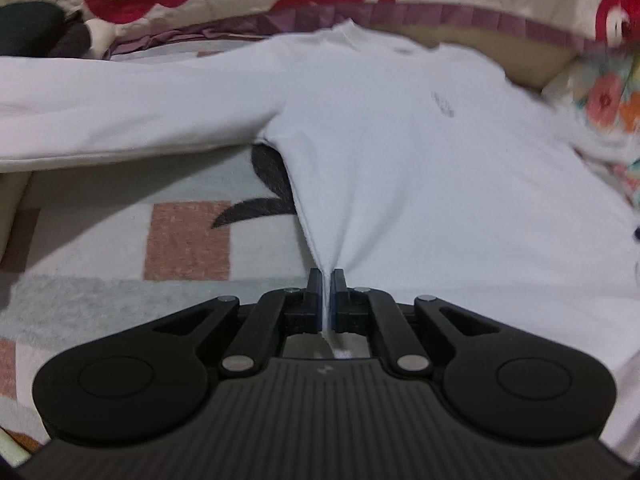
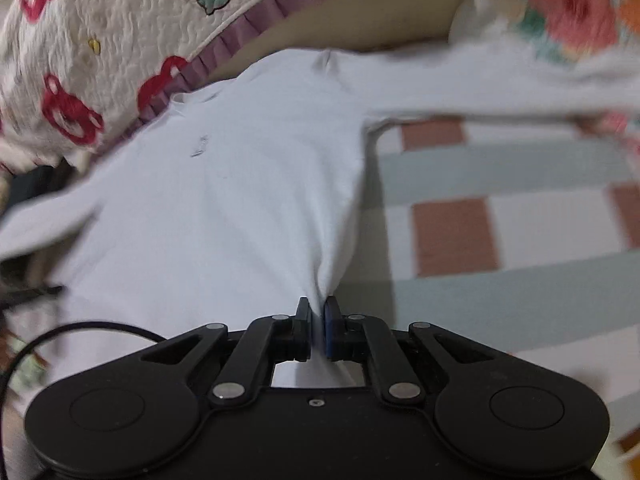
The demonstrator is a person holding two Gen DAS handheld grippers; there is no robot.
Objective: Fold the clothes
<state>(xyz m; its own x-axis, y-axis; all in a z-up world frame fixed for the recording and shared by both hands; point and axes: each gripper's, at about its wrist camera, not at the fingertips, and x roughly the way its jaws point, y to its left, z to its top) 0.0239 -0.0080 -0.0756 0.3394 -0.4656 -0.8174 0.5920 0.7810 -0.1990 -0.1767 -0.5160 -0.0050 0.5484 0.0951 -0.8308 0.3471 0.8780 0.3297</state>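
Observation:
A white long-sleeved shirt lies spread on a checked blanket, collar at the far end. In the left wrist view my left gripper is shut on the shirt's bottom hem at its left corner, and the cloth rises in a peak to the pads. One sleeve stretches out to the left. In the right wrist view the same shirt fills the middle. There my right gripper is shut on the hem at the right corner, cloth bunched between the pads. The other sleeve runs off to the right.
The checked blanket, in brown, grey and white, covers the surface. A quilted cover with red bear prints and a purple frill lies beyond the collar. A flowered cloth sits at the far right. A black cable curves at the left.

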